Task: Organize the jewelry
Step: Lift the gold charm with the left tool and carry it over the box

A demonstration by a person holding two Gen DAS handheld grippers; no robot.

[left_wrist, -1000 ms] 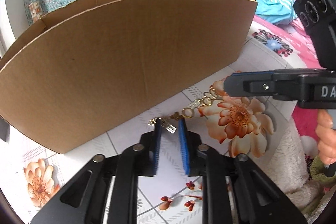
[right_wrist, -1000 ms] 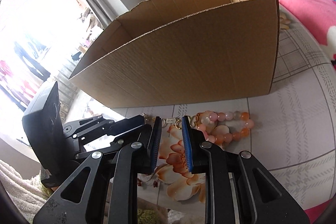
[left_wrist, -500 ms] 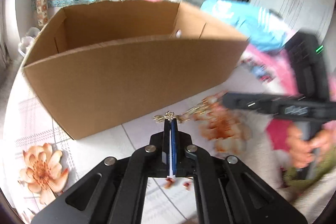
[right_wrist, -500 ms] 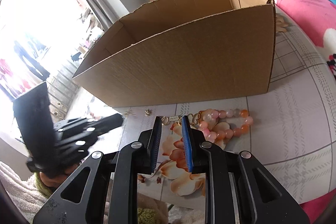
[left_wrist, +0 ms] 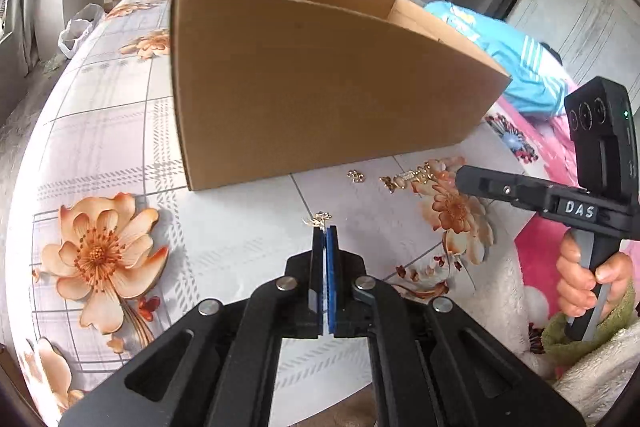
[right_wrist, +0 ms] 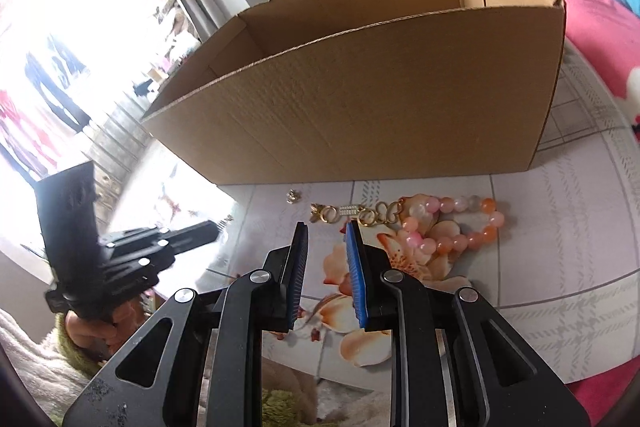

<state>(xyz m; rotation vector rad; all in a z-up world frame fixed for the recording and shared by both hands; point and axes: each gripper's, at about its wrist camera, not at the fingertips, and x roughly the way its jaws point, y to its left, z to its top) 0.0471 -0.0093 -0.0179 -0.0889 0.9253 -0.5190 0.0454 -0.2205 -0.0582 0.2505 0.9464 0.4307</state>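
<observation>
Left wrist view: left claw (left_wrist: 325,231) pinches gold earring (left_wrist: 320,219), sticking out past its tips.

Box top: cardboard box (right_wrist: 360,99) stands open above, flaps out of the way.
Box front wall: tall, blocks a level approach.
Strip before box: narrow; gold chain (right_wrist: 352,213), small gold piece (right_wrist: 294,195) and bead bracelet (right_wrist: 460,223) lie there.
Left of box: floral cloth (left_wrist: 100,131) bare.
Right side: pink bedding (right_wrist: 600,23) bounds the cloth.

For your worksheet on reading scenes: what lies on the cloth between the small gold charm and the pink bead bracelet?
In the right wrist view, a gold chain lies between the small gold charm and the pink bead bracelet.
</observation>
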